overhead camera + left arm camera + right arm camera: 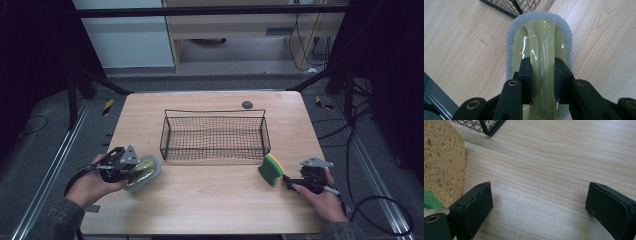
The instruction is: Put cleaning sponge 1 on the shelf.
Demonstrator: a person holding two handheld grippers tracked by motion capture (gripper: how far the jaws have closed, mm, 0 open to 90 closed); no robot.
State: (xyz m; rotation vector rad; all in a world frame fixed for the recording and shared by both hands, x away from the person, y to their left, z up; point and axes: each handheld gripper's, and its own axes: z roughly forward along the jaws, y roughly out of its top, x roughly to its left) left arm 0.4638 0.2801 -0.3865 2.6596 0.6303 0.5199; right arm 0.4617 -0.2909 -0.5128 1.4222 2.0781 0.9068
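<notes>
A pale green plastic scrubber with a grey foam pad (146, 172) lies at the table's left, just outside the basket's near left corner. My left gripper (131, 169) is shut on the raised handle ridge of the scrubber (539, 37), one jaw on each side, gripper (542, 62). A yellow sponge with a green scouring side (272, 169) stands on edge near the basket's near right corner. My right gripper (287, 180) is open just behind it. In the right gripper view the sponge (441, 162) sits left of the left jaw, outside the open gripper (540, 195).
A black wire basket (215, 111) stands in the middle of the wooden table (215, 200), with nothing visible inside; its corners show as basket (516, 6) and basket (486, 126). A small dark round disc (247, 104) lies near the far edge.
</notes>
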